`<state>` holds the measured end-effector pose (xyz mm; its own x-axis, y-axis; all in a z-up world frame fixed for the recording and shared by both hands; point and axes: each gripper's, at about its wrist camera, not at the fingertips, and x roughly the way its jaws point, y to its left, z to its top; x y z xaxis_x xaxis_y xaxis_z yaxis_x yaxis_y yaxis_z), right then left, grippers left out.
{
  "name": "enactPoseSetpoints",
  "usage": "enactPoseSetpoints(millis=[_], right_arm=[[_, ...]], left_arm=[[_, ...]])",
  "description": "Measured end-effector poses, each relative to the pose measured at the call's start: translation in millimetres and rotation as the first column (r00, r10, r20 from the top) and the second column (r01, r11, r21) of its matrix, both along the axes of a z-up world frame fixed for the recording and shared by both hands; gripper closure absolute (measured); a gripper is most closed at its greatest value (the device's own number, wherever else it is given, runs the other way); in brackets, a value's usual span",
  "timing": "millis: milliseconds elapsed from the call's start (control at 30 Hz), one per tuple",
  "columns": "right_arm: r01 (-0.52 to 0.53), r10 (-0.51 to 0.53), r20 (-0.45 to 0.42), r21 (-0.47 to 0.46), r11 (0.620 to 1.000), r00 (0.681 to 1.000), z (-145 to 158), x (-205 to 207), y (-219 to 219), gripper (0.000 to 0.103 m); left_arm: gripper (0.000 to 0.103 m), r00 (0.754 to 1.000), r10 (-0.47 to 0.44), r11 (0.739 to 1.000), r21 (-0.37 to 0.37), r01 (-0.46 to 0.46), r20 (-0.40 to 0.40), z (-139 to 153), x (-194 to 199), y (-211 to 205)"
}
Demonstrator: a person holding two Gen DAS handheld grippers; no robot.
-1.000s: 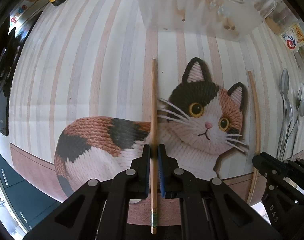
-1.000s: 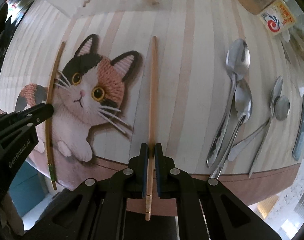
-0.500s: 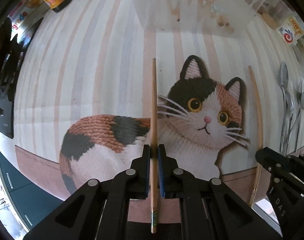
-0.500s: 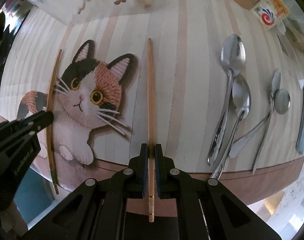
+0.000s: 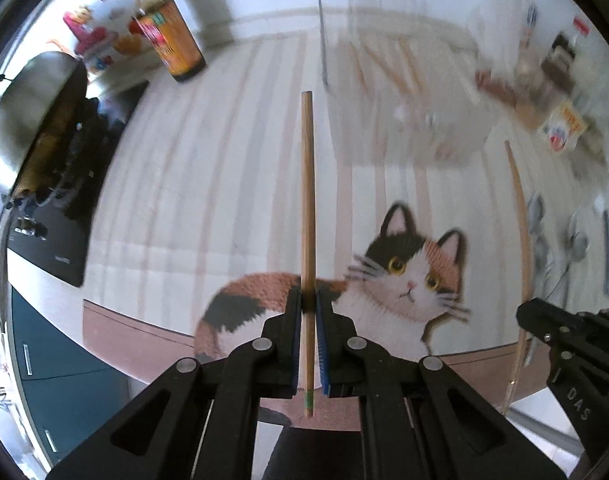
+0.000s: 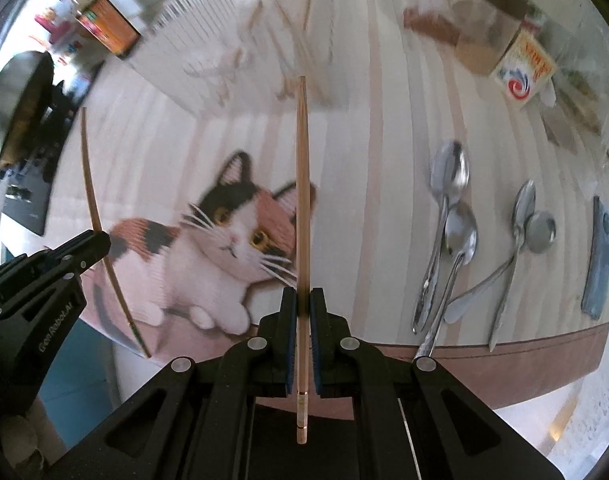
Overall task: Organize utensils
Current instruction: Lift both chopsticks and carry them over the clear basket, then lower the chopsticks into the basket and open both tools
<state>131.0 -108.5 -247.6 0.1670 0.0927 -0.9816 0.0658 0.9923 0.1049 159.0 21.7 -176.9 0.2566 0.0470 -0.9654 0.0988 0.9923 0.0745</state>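
Observation:
My left gripper (image 5: 308,300) is shut on a wooden chopstick (image 5: 307,200) with a green band near its end, held above the cat-print mat (image 5: 408,280). My right gripper (image 6: 303,300) is shut on a second wooden chopstick (image 6: 302,184), also lifted over the mat. Each chopstick points forward toward a clear plastic organizer box (image 5: 404,92), seen too in the right wrist view (image 6: 240,48), with chopsticks inside. The right gripper shows at the lower right of the left view (image 5: 564,340); the left gripper shows at the lower left of the right view (image 6: 44,272).
Several metal spoons (image 6: 452,220) and a blue-grey utensil (image 6: 598,256) lie on the mat's right side. A sauce bottle (image 5: 172,40), a steel pot (image 5: 28,120) on a black cooktop and small packets (image 6: 520,76) stand at the back. The counter edge runs along the front.
Both grippers have lifted and tilted up with their chopsticks, off the mat. The view now reaches the organizer box, bottle and back wall.

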Motion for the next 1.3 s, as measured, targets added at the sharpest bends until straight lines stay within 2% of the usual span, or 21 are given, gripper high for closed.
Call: enactPoseSetpoints(millis=[200,333,433,633,800,967,1100,1200,1300], right_arm=[[-0.016,0.011,0.097,0.047,0.999,0.995,56,10,-4,0.096],[-0.015,-0.001,0.154,0.105,0.994,0.988,88,29,-10,0.096],[-0.006,-0.022,0.19,0.144,0.99,0.981,108,51,-18,0.096],[0.018,-0.059,0.223,0.18,0.983,0.973,132,111,-36,0.096],[0.047,-0.082,0.183,0.19,0.981,0.98,122,173,-48,0.096],[0.089,-0.112,0.111,0.188,0.978,0.988,92,226,-57,0.096],[0.117,-0.128,0.047,0.197,0.973,0.991,62,258,-61,0.096],[0.123,-0.127,0.009,0.184,0.975,0.992,42,275,-60,0.096],[0.089,-0.081,-0.056,0.172,0.981,0.995,19,287,-51,0.096]], left_arm=[[0.098,0.993,0.006,0.998,-0.058,0.001,0.117,60,6,3],[0.098,0.986,0.006,0.993,-0.117,0.013,0.166,90,23,-1],[0.098,0.986,0.018,0.982,-0.191,0.015,0.166,106,47,-3],[0.098,0.985,0.025,0.969,-0.246,0.018,0.173,122,104,-13],[0.098,0.996,-0.002,0.966,-0.258,0.026,0.093,106,161,-28],[0.098,0.999,-0.038,0.967,-0.252,0.036,-0.004,74,207,-47],[0.098,0.996,-0.051,0.972,-0.232,0.033,-0.072,42,235,-56],[0.098,0.989,-0.054,0.969,-0.245,0.019,-0.137,17,251,-56],[0.098,0.98,-0.042,0.969,-0.248,-0.008,-0.195,1,260,-53]])
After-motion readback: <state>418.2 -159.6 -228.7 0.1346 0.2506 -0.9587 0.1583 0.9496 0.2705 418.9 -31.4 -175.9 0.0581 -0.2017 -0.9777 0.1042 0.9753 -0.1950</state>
